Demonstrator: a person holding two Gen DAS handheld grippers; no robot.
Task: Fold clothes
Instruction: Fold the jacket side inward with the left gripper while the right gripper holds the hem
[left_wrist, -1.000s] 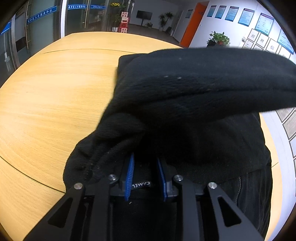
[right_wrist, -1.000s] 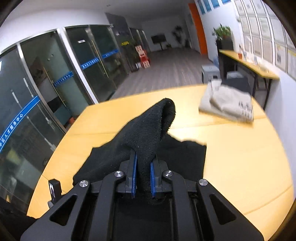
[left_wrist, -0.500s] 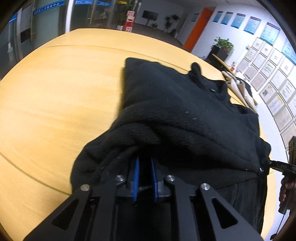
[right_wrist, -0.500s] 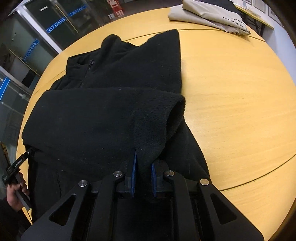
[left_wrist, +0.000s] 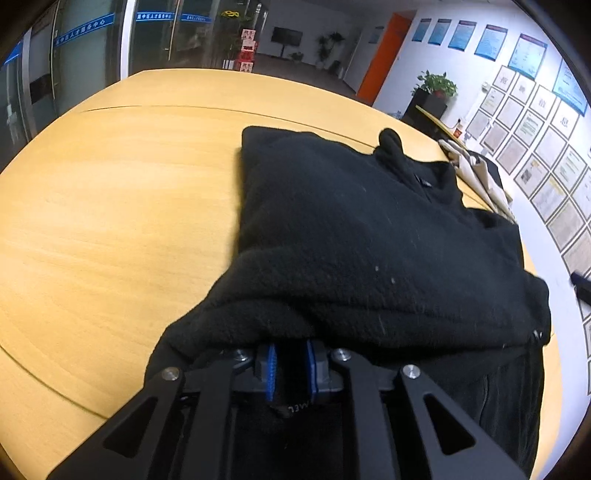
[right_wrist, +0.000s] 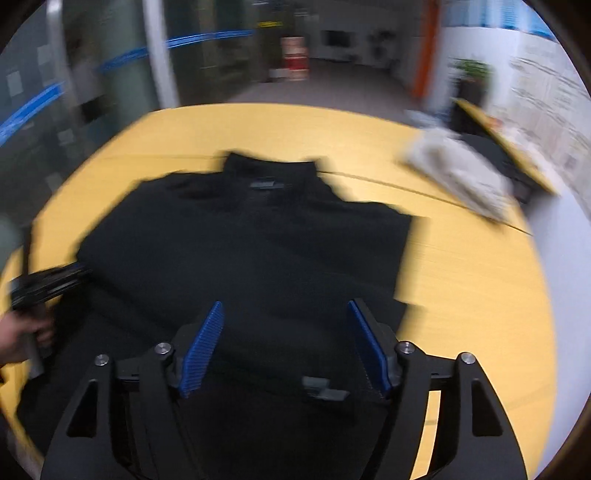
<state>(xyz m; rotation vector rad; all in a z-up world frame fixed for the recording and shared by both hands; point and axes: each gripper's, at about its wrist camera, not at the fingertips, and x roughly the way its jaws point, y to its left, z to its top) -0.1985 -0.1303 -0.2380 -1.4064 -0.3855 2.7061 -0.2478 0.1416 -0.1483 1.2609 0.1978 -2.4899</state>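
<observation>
Looking along my left hand-held gripper (left_wrist: 290, 369), I see its two blue pads clenched on a fold of the black fleece jacket (left_wrist: 369, 236), with a small label strip hanging between them. In the right view, my right hand-held gripper (right_wrist: 286, 343) has its blue pads far apart and the jaws are opening; no cloth is between them, the jacket only lies below. This view is blurred. The jacket lies on the round yellow wooden table (left_wrist: 110, 206), with its sleeves folded over the body and the collar at the far side. At the left edge of the right view I see a person's hand (right_wrist: 20, 334) holding the other gripper at the jacket's edge. Farther on the table, to the right, rests a pile of folded beige clothes (right_wrist: 461, 177). Behind the table are glass doors with blue stripes (left_wrist: 92, 48) and an orange door (left_wrist: 384, 59).
</observation>
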